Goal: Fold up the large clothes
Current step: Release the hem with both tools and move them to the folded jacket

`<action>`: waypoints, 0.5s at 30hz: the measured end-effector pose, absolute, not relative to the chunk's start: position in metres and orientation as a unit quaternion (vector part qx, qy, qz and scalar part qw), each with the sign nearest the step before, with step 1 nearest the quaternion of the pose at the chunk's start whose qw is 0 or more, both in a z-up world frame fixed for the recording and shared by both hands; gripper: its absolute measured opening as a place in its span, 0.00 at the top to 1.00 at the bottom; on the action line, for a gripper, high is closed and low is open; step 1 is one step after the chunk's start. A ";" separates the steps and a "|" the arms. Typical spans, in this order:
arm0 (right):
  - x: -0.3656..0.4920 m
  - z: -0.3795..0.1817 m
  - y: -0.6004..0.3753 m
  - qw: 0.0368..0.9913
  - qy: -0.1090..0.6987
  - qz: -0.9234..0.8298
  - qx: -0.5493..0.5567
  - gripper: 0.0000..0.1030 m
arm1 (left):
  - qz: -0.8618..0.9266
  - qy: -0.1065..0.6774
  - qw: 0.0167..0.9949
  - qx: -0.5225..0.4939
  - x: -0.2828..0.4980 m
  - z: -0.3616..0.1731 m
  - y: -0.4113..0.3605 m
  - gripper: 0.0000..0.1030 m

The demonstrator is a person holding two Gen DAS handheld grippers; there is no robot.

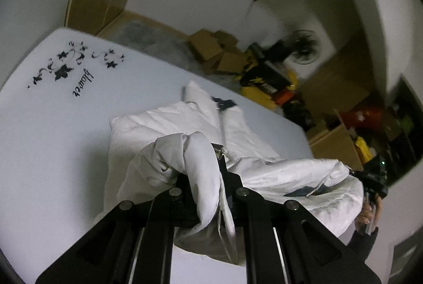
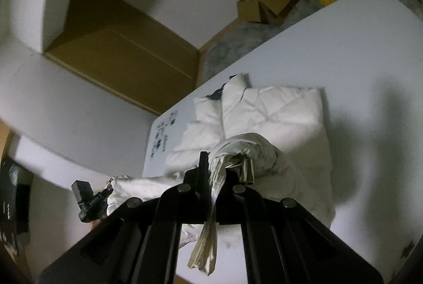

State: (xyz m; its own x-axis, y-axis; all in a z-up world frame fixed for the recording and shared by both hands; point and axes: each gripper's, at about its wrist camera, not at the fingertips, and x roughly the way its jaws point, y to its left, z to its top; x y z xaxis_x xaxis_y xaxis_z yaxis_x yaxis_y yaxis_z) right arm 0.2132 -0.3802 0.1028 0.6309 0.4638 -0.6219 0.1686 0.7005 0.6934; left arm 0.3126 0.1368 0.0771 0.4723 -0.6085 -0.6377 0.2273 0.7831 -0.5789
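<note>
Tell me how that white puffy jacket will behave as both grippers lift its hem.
The jacket is probably floppy: it sags between the left gripper and right gripper. Quilted padding suggests it is light but bulky. Its sheen hints it may slip.

White quilted jacket lies partly folded on table w/ hem bunched btwn left fingers, other corner pinched btwn right fingers, collar beyond fingertips.

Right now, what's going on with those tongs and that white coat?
Left tongs and right tongs shut on white padded coat. Near hem lifted off white table. Nothing in the way.
</note>
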 end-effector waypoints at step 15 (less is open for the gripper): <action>0.387 -0.005 -0.423 0.779 0.480 -0.001 0.404 0.97 | -0.174 0.509 0.822 -0.188 0.482 -0.015 0.080 0.92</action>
State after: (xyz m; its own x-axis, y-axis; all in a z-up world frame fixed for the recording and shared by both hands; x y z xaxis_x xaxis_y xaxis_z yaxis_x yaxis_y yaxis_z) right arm 0.3868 -0.4232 -0.0048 0.5383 0.3868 -0.7487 0.3891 0.6740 0.6279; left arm 0.4816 0.0799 -0.0154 0.4207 -0.4775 -0.7713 0.0955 0.8688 -0.4858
